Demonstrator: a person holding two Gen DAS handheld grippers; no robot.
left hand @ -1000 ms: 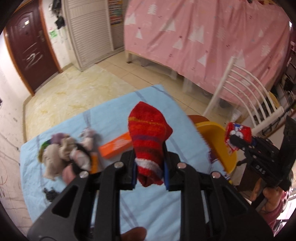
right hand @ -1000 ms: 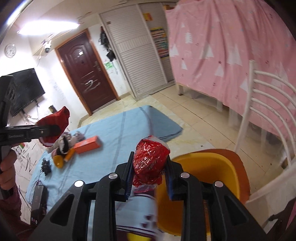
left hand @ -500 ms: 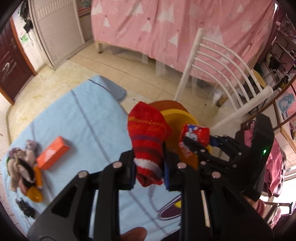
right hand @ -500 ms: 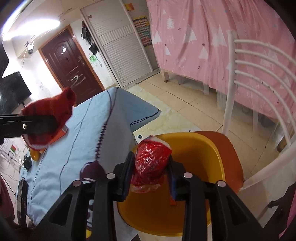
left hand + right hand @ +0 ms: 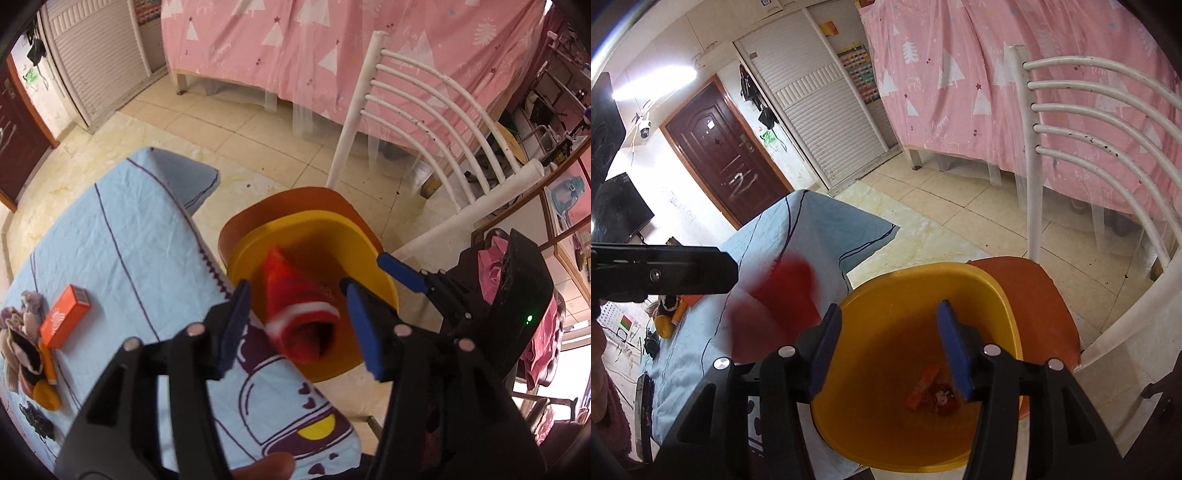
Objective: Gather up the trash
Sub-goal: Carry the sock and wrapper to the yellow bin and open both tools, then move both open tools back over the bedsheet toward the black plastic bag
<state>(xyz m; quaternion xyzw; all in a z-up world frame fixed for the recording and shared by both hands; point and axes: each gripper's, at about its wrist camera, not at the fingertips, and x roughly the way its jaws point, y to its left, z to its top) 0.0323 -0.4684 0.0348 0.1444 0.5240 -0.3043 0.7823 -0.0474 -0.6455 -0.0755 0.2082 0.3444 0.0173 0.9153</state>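
Both your grippers have let go since half a second ago: the left gripper [image 5: 299, 325] no longer pinches the red sock [image 5: 299, 314], and the right gripper [image 5: 886, 347] has dropped its red wrapper [image 5: 940, 400]. Each now has its jaws spread wide with nothing between the pads.

Take the yellow basin [image 5: 373, 266] as your landmark. It sits on the orange seat of one white chair [image 5: 424, 107], whose slatted back rises beyond it. Beside the basin lies the blue cloth [image 5: 122, 236] covering the table. One pink sheet with white trees [image 5: 979, 55] hangs across the far side of the room, well beyond the basin.

Your sock is over the basin's near half, cuff toward you; in the right wrist view it is only a red blur [image 5: 775, 299] at the basin's rim, so you cannot tell whether it touches anything. Inside the basin, at the bottom, rest the wrapper and one orange scrap [image 5: 923, 384] just beside it.

On the cloth, well apart from the basin, lies one orange box [image 5: 64, 317]; its white print is too small to read. Next to it sits a heap of pale fabric [image 5: 18, 343], cut off at the edge.
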